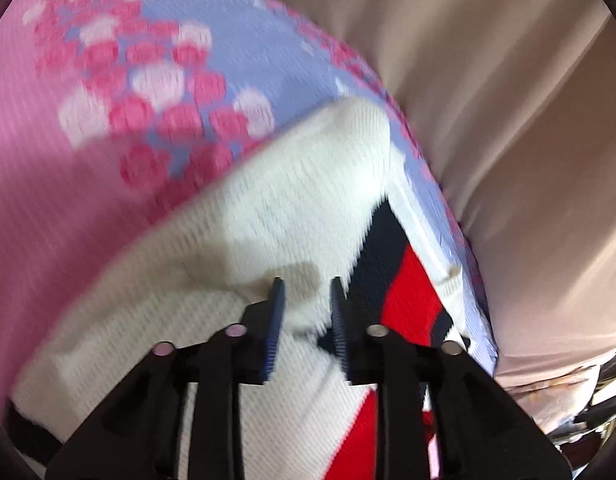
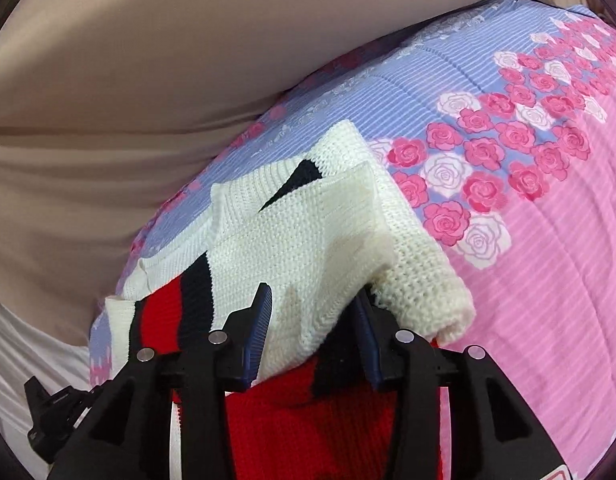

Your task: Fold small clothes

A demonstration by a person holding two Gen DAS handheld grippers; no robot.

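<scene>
- We see the knitted sweater (image 2: pixel 308 232), cream with red and navy stripes, lying partly folded on the floral bedsheet (image 2: pixel 547 240), near that sheet's edge beside the beige fabric (image 2: pixel 148 80).
- A cream panel is doubled over the striped part; a faint brownish stain shows on it.
- Our right gripper (image 2: pixel 313 320) has its jaws partly apart, with a fold of cream knit passing between the blue pads; we cannot tell whether they pinch it.
- Our left gripper (image 1: pixel 306 312) sits over the sweater (image 1: pixel 268 220), jaws narrowly parted, cream knit showing in the gap; the blurred view leaves any grip unclear.
- Pink and white roses pattern the bedsheet (image 1: pixel 68 160).
</scene>
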